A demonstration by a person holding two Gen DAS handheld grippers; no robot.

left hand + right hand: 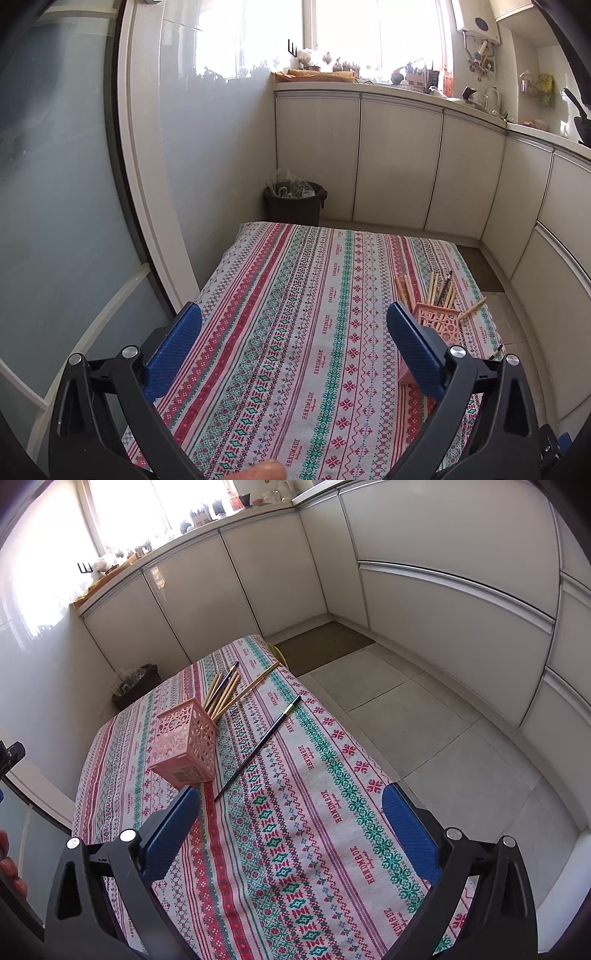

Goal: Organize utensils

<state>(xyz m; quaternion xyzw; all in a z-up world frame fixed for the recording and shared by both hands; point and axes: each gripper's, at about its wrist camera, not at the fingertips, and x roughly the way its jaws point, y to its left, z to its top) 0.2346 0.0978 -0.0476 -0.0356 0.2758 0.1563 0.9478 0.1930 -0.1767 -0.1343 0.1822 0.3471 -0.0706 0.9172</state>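
Note:
A pink lattice holder (184,744) stands on the patterned tablecloth (295,830), with several wooden sticks and brushes (223,690) leaning out of its top. A long dark brush (258,746) lies flat on the cloth just right of the holder, and a wooden stick (255,683) lies beyond it. My right gripper (290,808) is open above the cloth, its left finger close to the holder's base. In the left wrist view the holder (439,325) sits behind the right finger of my open left gripper (293,325), with a stick (472,308) lying beside it.
White cabinets (399,162) line the far and right sides under a cluttered counter. A dark bin (293,203) stands past the table's far left corner. A glass door (55,184) runs along the left. Tiled floor (424,731) lies right of the table.

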